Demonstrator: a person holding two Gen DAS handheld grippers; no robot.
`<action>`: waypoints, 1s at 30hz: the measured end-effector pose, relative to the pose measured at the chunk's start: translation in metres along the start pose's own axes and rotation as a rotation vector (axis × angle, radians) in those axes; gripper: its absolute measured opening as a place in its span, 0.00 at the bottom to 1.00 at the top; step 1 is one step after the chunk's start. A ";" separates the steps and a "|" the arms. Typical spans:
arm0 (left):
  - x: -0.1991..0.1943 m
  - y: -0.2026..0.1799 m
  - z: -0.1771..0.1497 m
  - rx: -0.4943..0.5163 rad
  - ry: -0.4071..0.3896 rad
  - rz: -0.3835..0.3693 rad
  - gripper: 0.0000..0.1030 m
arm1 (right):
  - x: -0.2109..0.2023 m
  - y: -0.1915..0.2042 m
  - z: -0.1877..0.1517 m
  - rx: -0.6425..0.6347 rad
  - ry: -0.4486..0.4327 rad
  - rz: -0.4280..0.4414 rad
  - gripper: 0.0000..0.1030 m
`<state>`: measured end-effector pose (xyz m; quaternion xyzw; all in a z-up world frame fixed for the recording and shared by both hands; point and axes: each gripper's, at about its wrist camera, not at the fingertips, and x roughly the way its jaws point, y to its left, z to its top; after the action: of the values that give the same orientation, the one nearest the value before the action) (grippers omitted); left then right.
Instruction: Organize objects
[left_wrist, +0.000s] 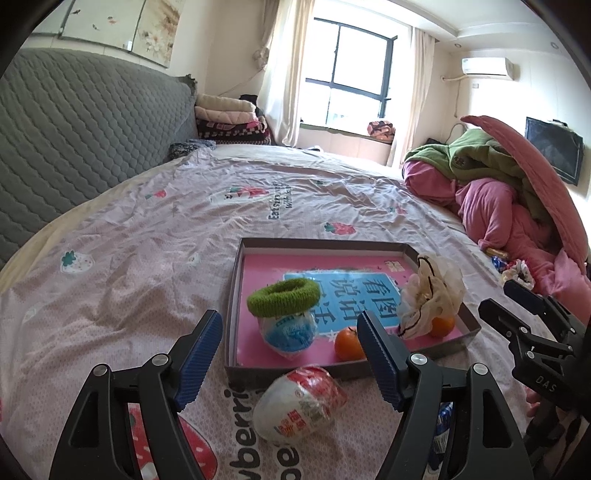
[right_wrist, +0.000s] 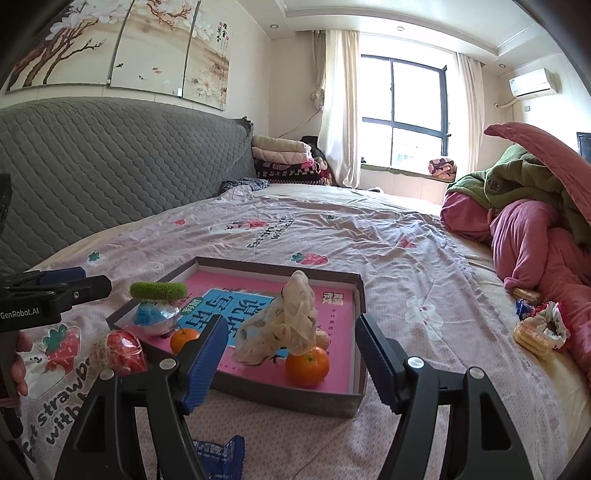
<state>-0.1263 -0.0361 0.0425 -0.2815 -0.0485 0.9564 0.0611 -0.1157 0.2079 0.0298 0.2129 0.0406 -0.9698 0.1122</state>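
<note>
— On the bed, just short of the box, the left gripper (left_wrist: 291, 354) hangs with its jaws spread wide and nothing between them; the right gripper (right_wrist: 291, 354) is the same — parted, empty.

— And beyond them?

— Nearest the left one lies a red-and-white wrapped packet (left_wrist: 301, 402) on the sheet, just outside the shallow box (left_wrist: 231, 314). Inside sit a blue packet (left_wrist: 290, 332) with a green hair band (left_wrist: 283, 297) resting on it, two oranges (left_wrist: 349, 344), and a cream scrunchie (left_wrist: 432, 299).

— So which step?

— Gathering strays, I'd judge. The red packet looks next: lower the left jaws around it, close gently — the wrapper seems slippery — and lift it over the wall.
</note>
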 end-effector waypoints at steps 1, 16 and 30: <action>-0.001 0.000 -0.001 -0.001 0.002 -0.001 0.74 | -0.001 0.001 -0.001 0.000 0.001 0.001 0.69; -0.020 -0.002 -0.021 0.005 0.020 -0.013 0.74 | -0.018 0.016 -0.010 -0.020 0.001 0.013 0.69; -0.027 -0.013 -0.038 0.040 0.056 -0.021 0.74 | -0.031 0.029 -0.023 -0.025 0.031 0.040 0.69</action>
<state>-0.0817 -0.0251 0.0268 -0.3062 -0.0307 0.9483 0.0780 -0.0721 0.1887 0.0212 0.2272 0.0501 -0.9633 0.1336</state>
